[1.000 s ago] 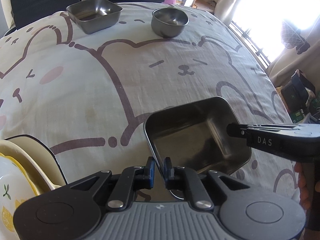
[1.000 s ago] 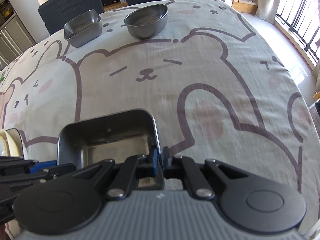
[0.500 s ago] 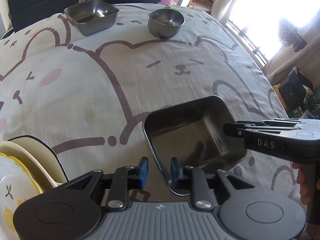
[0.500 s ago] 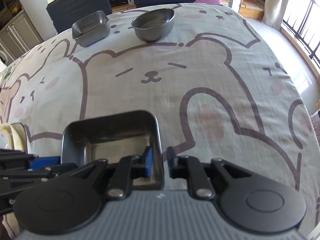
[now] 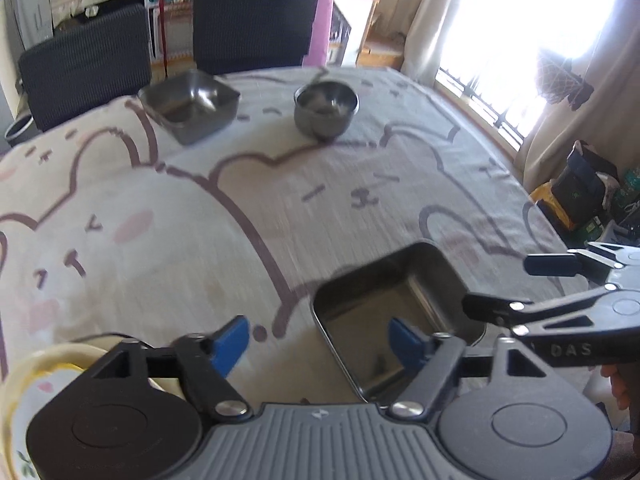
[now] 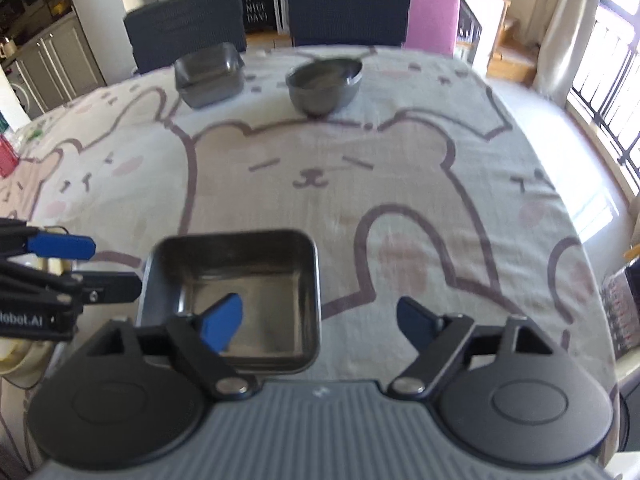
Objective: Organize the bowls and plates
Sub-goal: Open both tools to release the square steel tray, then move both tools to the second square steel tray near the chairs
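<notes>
A square steel tray (image 5: pixel 372 312) rests on the bear-print tablecloth (image 5: pixel 200 240), close in front of both grippers. My left gripper (image 5: pixel 318 344) hovers over the tray's left rim with its jaws opening wide; the pads touch nothing. The right gripper (image 6: pixel 320 320) hangs over the tray's (image 6: pixel 240 292) right rim, jaws also opening, clear of the metal. Each gripper shows in the other's view: the right gripper (image 5: pixel 516 286) and the left gripper (image 6: pixel 92 266). Far across the table stand a smaller square steel dish (image 5: pixel 188 106) and a round steel bowl (image 5: pixel 326 108).
Cream and yellow ceramic dishes (image 5: pixel 24 384) sit stacked at the near left. Two dark chairs (image 6: pixel 348 4) stand behind the far table edge. The table's right edge drops toward a bright window and bags (image 5: pixel 580 184) on the floor.
Both grippers were shut on opposite rims of the square tray. Both have let go, spread their jaws wide and risen a little. The tray stays on the cloth.
</notes>
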